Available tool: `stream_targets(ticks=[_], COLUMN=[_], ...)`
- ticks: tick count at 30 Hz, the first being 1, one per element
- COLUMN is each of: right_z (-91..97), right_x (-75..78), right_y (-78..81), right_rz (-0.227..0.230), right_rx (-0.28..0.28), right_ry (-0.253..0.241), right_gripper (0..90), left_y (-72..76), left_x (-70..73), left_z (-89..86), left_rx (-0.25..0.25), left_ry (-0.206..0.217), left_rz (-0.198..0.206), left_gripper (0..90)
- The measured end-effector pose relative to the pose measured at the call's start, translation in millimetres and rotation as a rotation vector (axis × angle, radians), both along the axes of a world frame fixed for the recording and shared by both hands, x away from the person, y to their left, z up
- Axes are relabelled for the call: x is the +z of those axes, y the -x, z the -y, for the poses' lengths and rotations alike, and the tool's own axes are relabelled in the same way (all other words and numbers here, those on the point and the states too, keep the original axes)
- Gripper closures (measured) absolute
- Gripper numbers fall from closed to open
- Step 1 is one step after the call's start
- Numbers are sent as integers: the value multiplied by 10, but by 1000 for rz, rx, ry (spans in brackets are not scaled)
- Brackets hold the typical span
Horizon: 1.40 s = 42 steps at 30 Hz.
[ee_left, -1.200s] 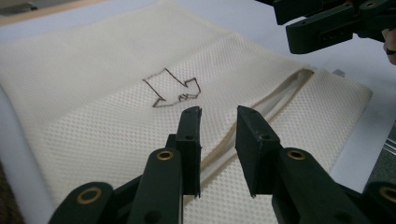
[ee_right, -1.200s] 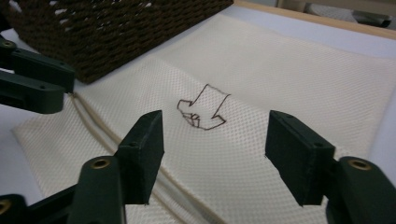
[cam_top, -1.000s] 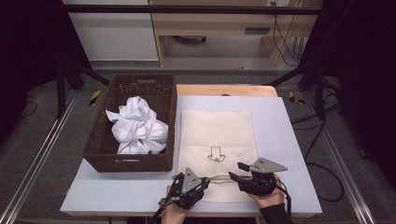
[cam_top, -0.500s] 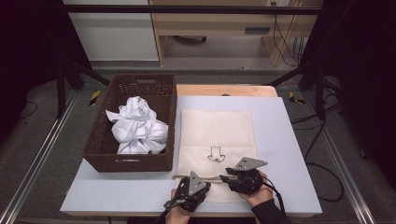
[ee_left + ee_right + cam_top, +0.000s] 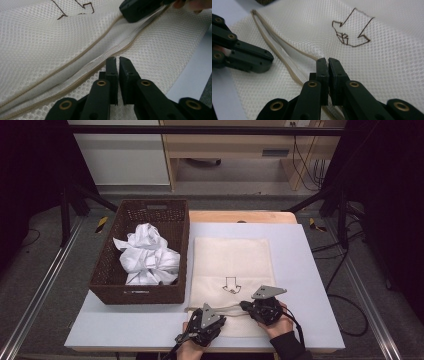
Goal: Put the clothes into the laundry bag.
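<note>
Lying flat on the white surface (image 5: pixel 310 285), just right of the wicker basket (image 5: pixel 102 275) and apart from it: one cream mesh bag (image 5: pixel 232 265). Long axis running from the person's edge away toward the far edge; zip mouth (image 5: pixel 232 309) at the near end, crosswise. Printed arrow (image 5: pixel 230 284) pointing toward the near edge, at the mouth. Basket holding a heap of crumpled white cloth (image 5: pixel 147 257).

Left gripper (image 5: pixel 221 313): jaws all but together over the lower lip of the mouth, a narrow slit between them, having just eased apart a trifle; mesh directly under the tips, whether pinched not discernible. Right gripper (image 5: pixel 243 305): jaws having just closed, now clenched at the upper lip, zip tape passing in at the tips; judged to be gripping that lip.

Step in hand, by judgement: parting the mouth for loading.

Handling notes, as judgement:
- Gripping one lip per gripper, on the stiff zip tape rather than on loose mesh, to avoid slipping or snagging.
- Catching a single layer only; seizing both layers together keeps the mouth closed.
- Lifting the upper lip up and away while pinning the lower one to the surface.
- Keeping the bag square to the basket, so that the mouth remains facing the person.
</note>
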State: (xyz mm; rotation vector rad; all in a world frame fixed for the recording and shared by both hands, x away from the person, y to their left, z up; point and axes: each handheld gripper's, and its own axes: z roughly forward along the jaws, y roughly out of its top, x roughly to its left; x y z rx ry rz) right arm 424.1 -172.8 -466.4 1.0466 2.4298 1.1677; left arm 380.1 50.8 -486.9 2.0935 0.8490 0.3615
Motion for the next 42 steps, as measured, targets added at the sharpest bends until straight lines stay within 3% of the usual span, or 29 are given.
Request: stream_targets(ticks=[4,8,9,13,15,19,21,23,24,25,26,27,29,30,32,34,36,37,38,39,42], right_z=[19,35,46,69,76,81,75,71,72,75,75,75,66,41,3,-40,-64,-64,-63,-48,-29], right_x=[102,141,161,179,188,191,184,177,178,180,180,189,189,182,161,138,129,129,128,133,145], right_y=[6,-7,-13,-12,-8,-7,-7,-8,-6,-3,-3,6,11,6,-6,-32,-48,-48,-51,-52,-52], right_rz=[40,50,53,64,65,68,70,73,81,91,91,102,104,97,108,110,103,103,103,104,107], right_rx=[-13,-18,-21,-23,-24,-25,-21,-18,-21,-25,-25,-23,-32,-32,-46,-62,-66,-66,-66,-65,-70], right_ry=[-22,-36,-46,-63,-68,-69,-61,-60,-57,-61,-61,-62,-55,-31,16,61,73,73,70,63,50], right_gripper=[875,883,885,887,887,886,873,842,697,625,625,548,535,530,522,577,661,661,744,855,866], left_y=[-29,-112,-194,-342,-385,-404,-400,-399,-405,-409,-414,-420,-419,-413,-397,-386,-390,-390,-394,-392,-338], left_x=[109,322,382,382,347,309,315,326,336,346,363,406,420,454,460,444,407,407,393,382,432], left_z=[-19,-5,50,202,271,310,303,293,275,259,239,195,182,149,143,147,152,152,154,158,147], left_rx=[3,21,17,-6,-3,-12,-23,-18,-20,-13,-10,-4,-3,-7,-8,-9,-13,-13,-15,-22,-52], left_ry=[-1,-25,-52,-125,-158,-189,-204,-195,-189,-173,-160,-123,-108,-84,-83,-86,-86,-86,-82,-78,-63], left_rz=[18,91,113,123,127,142,156,158,154,152,151,151,153,148,152,151,141,141,133,118,116], left_gripper=[695,595,521,455,479,781,848,855,858,858,858,857,856,853,851,848,832,811,811,726,583])
